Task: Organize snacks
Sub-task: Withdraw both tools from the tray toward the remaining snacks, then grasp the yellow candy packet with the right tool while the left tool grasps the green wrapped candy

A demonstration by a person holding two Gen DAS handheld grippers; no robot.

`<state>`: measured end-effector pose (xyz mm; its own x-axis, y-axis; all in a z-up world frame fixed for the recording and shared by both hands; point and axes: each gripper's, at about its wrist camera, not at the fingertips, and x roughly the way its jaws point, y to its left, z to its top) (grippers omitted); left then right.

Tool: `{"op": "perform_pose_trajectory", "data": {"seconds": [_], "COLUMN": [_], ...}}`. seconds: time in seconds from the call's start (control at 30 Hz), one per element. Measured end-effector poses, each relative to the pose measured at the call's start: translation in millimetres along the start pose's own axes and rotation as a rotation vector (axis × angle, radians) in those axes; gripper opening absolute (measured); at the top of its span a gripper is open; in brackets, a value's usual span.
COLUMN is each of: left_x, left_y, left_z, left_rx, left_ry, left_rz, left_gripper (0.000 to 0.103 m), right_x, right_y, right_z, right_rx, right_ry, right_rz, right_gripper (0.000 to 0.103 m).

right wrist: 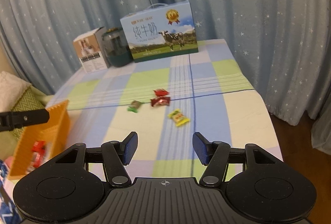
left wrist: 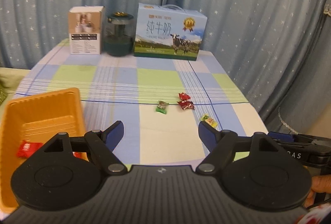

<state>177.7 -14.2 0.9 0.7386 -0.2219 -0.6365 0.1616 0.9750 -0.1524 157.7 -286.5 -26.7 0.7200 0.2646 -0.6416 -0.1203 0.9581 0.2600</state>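
Several wrapped snacks lie on the checked tablecloth: two red ones [left wrist: 185,101] [right wrist: 160,98], a green one [left wrist: 161,107] [right wrist: 134,105] and a yellow one [left wrist: 209,120] [right wrist: 178,117]. An orange tray [left wrist: 41,112] [right wrist: 55,120] at the left holds a red snack [left wrist: 26,148] [right wrist: 38,153]. My left gripper [left wrist: 161,133] is open and empty, above the table just right of the tray. My right gripper [right wrist: 164,146] is open and empty, short of the yellow snack; part of it shows in the left wrist view [left wrist: 298,145].
At the table's far edge stand a white box [left wrist: 85,30], a dark green jar [left wrist: 118,34] and a blue milk carton [left wrist: 169,32]. Blue starred curtains [left wrist: 248,17] hang behind and to the right. A green cushion [right wrist: 26,99] lies left of the table.
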Motion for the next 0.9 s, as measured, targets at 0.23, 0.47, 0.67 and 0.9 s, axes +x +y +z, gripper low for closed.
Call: {"op": "perform_pose_trajectory", "data": {"seconds": [0.23, 0.47, 0.67, 0.9], "left_x": [60.5, 115.8, 150.6, 177.3], "left_y": [-6.1, -15.0, -15.5, -15.9], "left_z": [-0.2, 4.5, 4.0, 1.2], "left_rx": [0.027, 0.067, 0.098, 0.151], "left_ry": [0.022, 0.041, 0.078, 0.145], "left_rz": [0.02, 0.016, 0.035, 0.055], "left_gripper": [0.077, 0.077, 0.077, 0.074], "right_x": [50.7, 103.3, 145.2, 176.9], "right_y": [-25.8, -33.9, -30.9, -26.1], "right_z": [3.2, 9.9, 10.9, 12.0], "right_rx": [-0.065, -0.148, -0.231, -0.31], "right_ry": [0.013, 0.013, 0.043, 0.062], "right_rz": [0.007, 0.033, 0.062, 0.061], "right_gripper": [0.059, 0.059, 0.048, 0.034]}}
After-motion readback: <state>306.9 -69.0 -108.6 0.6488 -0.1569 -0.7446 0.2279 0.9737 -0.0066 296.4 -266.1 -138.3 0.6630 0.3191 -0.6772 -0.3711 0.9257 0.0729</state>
